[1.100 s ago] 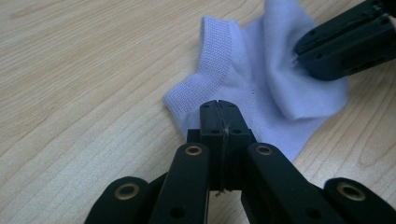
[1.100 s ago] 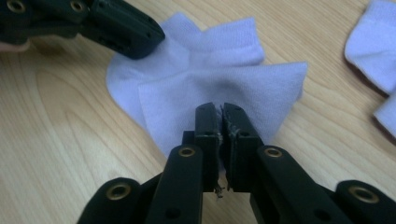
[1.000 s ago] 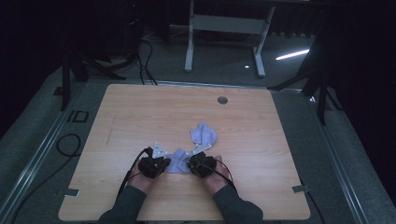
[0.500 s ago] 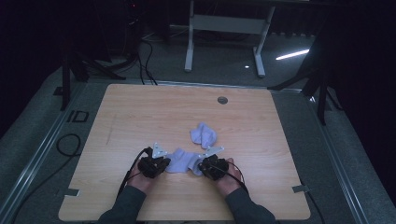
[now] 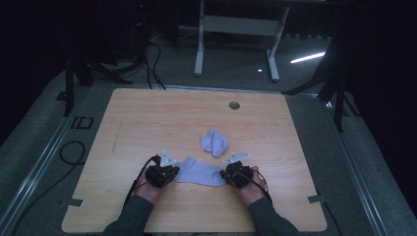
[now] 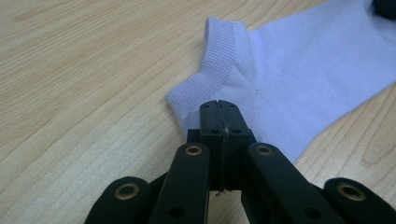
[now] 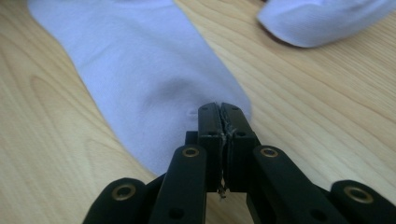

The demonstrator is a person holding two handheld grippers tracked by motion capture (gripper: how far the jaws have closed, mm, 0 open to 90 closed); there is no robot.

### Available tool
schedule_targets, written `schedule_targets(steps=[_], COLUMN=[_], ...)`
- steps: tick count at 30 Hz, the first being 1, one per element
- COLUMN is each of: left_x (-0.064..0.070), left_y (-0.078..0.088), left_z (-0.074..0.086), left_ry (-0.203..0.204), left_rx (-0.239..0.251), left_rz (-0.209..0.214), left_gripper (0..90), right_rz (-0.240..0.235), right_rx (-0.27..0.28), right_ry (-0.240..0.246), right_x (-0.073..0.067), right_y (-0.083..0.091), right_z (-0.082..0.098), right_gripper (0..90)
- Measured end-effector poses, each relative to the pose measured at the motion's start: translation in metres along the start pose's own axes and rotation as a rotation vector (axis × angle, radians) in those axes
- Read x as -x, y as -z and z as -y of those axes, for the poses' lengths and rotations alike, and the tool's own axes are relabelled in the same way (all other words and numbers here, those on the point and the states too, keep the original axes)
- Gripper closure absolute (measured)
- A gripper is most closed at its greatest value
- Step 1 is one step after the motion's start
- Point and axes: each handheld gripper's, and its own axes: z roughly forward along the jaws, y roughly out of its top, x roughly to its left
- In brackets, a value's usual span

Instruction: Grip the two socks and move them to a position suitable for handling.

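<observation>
Camera setup: one fixed high view, two gripper-mounted close views.
High view looks forward and down over the worktop [image 5: 147,118]; both gripper views skim it closely, sharing the flat sock [image 5: 199,173] [image 6: 299,79] [image 7: 140,70].

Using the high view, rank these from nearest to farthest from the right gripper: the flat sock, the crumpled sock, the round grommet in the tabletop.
1. Flat sock: its end is pinched in the right gripper, stretching left.
2. Crumpled sock: just beyond, slightly left.
3. Round grommet: far side of the table, near its back edge.
</observation>
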Motion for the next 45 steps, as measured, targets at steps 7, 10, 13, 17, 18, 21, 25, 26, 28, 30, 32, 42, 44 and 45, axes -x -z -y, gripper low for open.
schedule_targets(steps=[7, 10, 13, 17, 18, 21, 25, 26, 28, 30, 32, 42, 44, 45], left_x=[0.001, 0.002, 0.003, 0.004, 0.004, 0.005, 0.005, 0.005, 0.003, 0.001, -0.001, -0.005, -0.005, -0.005], left_y=[0.0, 0.001, 0.001, 0.002, 0.002, 0.003, 0.006, 0.008, 0.012, 0.016, 0.017, 0.014, 0.013, 0.013], left_z=[0.0, 0.0, 0.001, 0.001, 0.001, 0.001, 0.001, 0.0, 0.0, -0.001, 0.0, 0.0, -0.001, -0.001], left_ry=[-0.008, -0.013, -0.009, -0.012, -0.017, -0.029, -0.03, -0.03, -0.021, -0.011, -0.005, 0.007, 0.005, 0.006], left_rx=[0.002, -0.002, 0.001, -0.003, -0.005, -0.006, 0.012, 0.02, 0.053, 0.074, 0.078, 0.069, 0.068, 0.07], left_rz=[0.005, 0.016, 0.024, 0.036, 0.038, 0.044, 0.053, 0.056, 0.062, 0.058, 0.05, 0.023, 0.023, 0.023], left_gripper=[89.6, 89.6, 89.6, 89.5, 89.5, 88.2, 83.1, 82.4, 81.4, 81.2, 81.1, 80.4, 80.3, 80.3], right_rz=[0.004, 0.0, -0.003, -0.008, -0.009, -0.016, -0.026, -0.028, -0.026, -0.021, -0.011, 0.037, 0.047, 0.05], right_rx=[0.005, 0.001, 0.002, 0.002, 0.003, 0.0, -0.001, -0.001, 0.008, 0.034, 0.054, 0.112, 0.112, 0.116], right_ry=[-0.008, -0.008, -0.01, -0.009, -0.009, -0.014, -0.021, -0.023, -0.025, -0.03, -0.033, -0.037, -0.035, -0.035], right_x=[0.005, 0.005, 0.006, 0.006, 0.006, 0.007, 0.008, 0.008, 0.008, 0.009, 0.011, 0.025, 0.027, 0.028], right_y=[0.0, 0.001, 0.002, 0.004, 0.004, 0.005, 0.005, 0.006, 0.008, 0.013, 0.017, 0.018, 0.014, 0.012], right_z=[0.001, 0.001, 0.002, 0.005, 0.005, 0.006, 0.005, 0.005, 0.004, 0.0, -0.005, -0.043, -0.051, -0.054], right_gripper=[87.2, 87.1, 87.1, 87.0, 87.0, 86.8, 85.1, 84.3, 83.6, 82.5, 80.7, 81.1, 81.9, 82.4])
